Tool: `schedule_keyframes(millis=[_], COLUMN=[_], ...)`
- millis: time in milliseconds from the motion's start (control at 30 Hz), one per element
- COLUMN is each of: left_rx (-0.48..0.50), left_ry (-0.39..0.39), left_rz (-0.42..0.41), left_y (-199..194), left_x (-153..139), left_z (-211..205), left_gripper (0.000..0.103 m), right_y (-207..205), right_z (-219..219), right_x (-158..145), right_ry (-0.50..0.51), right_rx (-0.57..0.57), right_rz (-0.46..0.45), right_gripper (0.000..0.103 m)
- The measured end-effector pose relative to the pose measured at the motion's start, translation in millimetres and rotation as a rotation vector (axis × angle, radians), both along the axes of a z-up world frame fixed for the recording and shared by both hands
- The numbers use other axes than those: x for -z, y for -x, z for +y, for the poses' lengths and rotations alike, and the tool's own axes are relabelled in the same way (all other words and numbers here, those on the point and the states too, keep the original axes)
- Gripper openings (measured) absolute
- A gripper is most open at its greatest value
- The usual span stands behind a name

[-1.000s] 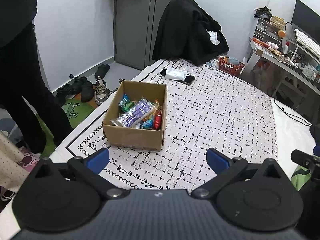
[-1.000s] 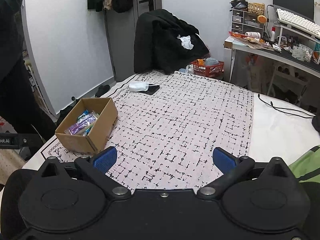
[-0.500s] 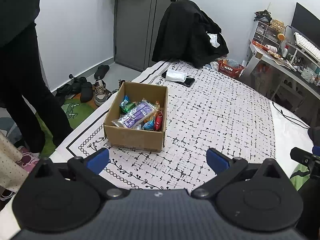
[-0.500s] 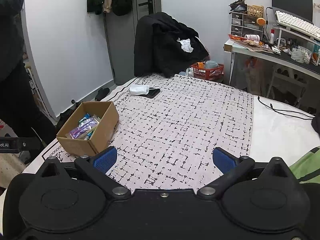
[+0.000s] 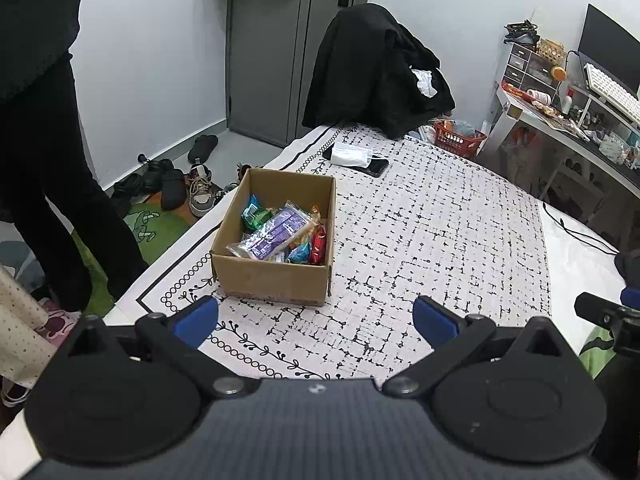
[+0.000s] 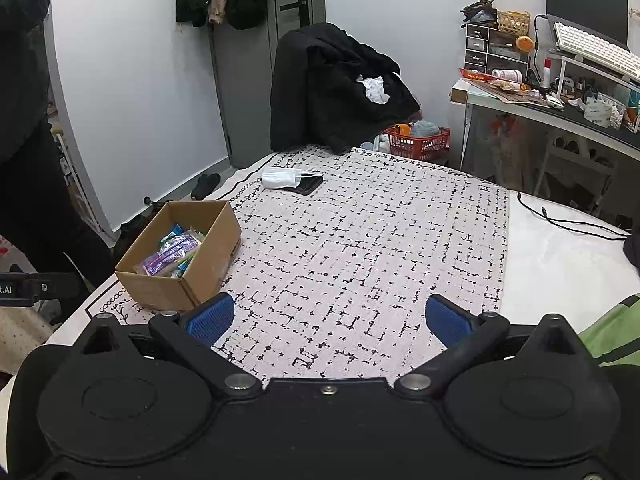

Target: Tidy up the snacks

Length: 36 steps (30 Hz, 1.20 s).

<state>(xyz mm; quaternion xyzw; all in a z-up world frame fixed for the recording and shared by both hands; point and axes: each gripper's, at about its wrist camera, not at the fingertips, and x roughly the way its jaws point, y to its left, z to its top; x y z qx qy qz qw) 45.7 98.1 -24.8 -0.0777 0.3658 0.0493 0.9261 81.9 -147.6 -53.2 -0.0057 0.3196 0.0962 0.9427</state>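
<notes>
A brown cardboard box [image 5: 276, 280] stands near the left edge of the patterned bed cover; it also shows in the right wrist view [image 6: 200, 272]. Inside lie several snack packs, with a purple pack [image 5: 272, 234] on top, a green one [image 5: 254, 214] behind it and a red one [image 5: 319, 242] at the right; the purple pack also shows in the right wrist view [image 6: 170, 254]. My left gripper [image 5: 316, 318] is open and empty, just in front of the box. My right gripper [image 6: 328, 316] is open and empty, to the right of the box.
A white face mask [image 6: 280, 177] lies on a black phone [image 6: 310, 184] at the far side of the bed. A chair draped with black clothes [image 6: 332, 88] stands behind. A person in black [image 5: 44, 140] stands at the left. A black cable [image 6: 560, 220] lies at the right.
Both grippers have drawn back and risen slightly; the box looks a little farther away. Jaws stay open. The snacks have not moved.
</notes>
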Motion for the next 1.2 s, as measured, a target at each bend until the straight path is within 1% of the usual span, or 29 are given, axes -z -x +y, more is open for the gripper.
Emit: schedule_keyframes(millis=[1200], left_rx=[-0.012], left_ry=[0.004], left_rz=[-0.028], left_y=[7], left_x=[-11], left_z=[7], left_gripper=[0.103], right_y=[1], right_z=[4], right_x=[-10], right_ry=[-0.006], right_rx=[0.001], right_rz=[0.000], right_gripper=[0.103])
